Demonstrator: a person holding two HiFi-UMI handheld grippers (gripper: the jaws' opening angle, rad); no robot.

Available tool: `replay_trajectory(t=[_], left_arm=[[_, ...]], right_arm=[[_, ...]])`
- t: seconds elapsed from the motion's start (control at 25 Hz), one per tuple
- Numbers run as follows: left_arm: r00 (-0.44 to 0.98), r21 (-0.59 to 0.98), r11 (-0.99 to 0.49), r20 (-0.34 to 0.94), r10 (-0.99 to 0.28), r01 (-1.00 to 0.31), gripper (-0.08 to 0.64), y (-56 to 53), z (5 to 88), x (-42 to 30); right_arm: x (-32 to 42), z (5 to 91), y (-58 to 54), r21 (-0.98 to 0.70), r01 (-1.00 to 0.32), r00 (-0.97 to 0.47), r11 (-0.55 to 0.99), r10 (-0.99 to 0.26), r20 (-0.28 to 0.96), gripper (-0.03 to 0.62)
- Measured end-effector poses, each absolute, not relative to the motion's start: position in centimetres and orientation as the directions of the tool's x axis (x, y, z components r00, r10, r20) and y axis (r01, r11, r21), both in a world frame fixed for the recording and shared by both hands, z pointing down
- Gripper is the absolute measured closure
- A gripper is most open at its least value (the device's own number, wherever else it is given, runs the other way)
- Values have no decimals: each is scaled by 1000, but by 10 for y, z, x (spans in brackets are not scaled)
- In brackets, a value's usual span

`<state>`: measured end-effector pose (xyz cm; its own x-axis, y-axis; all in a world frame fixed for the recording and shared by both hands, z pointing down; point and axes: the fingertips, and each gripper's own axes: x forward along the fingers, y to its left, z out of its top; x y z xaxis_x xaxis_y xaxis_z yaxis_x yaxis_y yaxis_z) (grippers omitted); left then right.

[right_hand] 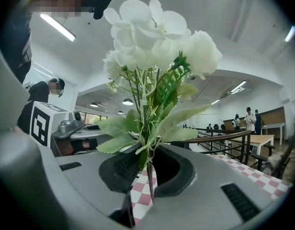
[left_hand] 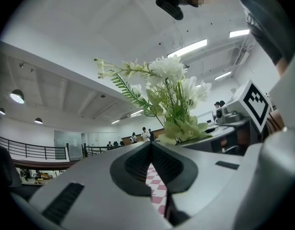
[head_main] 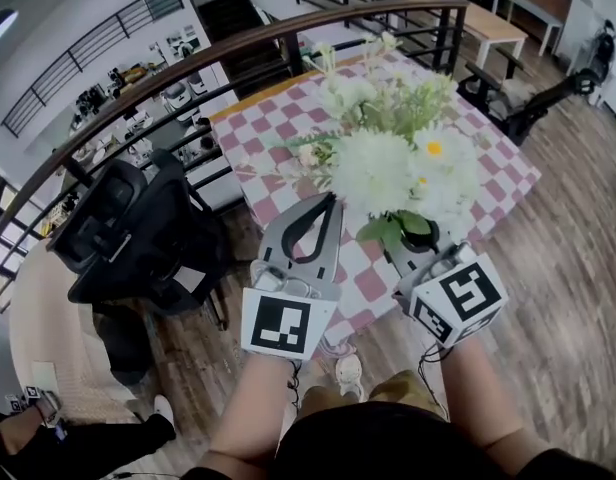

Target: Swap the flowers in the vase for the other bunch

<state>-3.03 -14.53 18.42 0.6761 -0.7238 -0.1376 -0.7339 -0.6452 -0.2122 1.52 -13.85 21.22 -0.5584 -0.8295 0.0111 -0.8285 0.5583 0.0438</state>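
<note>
white bunch in the right jaws, left jaws shut & empty

the right gripper (right_hand: pixel 148 153) has its jaws closed nearly all the way on the thin stems of the white flower bunch (right_hand: pixel 154 32). the stems go down thru the small gap between the jaws. green leaves spread out just above them. the bunch stands up, w/ big white blooms on top & a bit of fern poking out. it is up in the air, held only by these jaws. in the head view the bunch hides the front of the right gripper. its cube (head_main: pixel 458 301) w/ square markers shows well, just ahead of the person's right arm (head_main: pixel 488 398).

the left gripper (head_main: pixel 332 202) is just beside it, on the left. its jaws are pressed together at the tips w/ nothing between them. the left gripper view shows it too: the two dark pads (left_hand: pixel 138 164) meet in a point, & only checked cloth shows thru the hole behind them. its tip is near the blooms. from that view the bunch is off to the right & a bit further on.

both grippers point fwd, side by side. in the head view they show over the near end of a surface (head_main: pixel 273 118) w/ a pink & white checked cloth. a black chair (head_main: pixel 128 233) stands left of the surface on the wood floor (head_main: pixel 568 298). a dark curved rail (head_main: pixel 188 73) runs behind the chair & the surface.
</note>
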Motion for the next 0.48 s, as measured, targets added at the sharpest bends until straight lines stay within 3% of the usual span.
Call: replay_trajectory(t=[0.48], left_arm=[[659,-185,-635,-116,-744,-750,552,-184,206,-25]], right_arm=[[22,223,-171,-28,-795,-607,606,-795,2,525]])
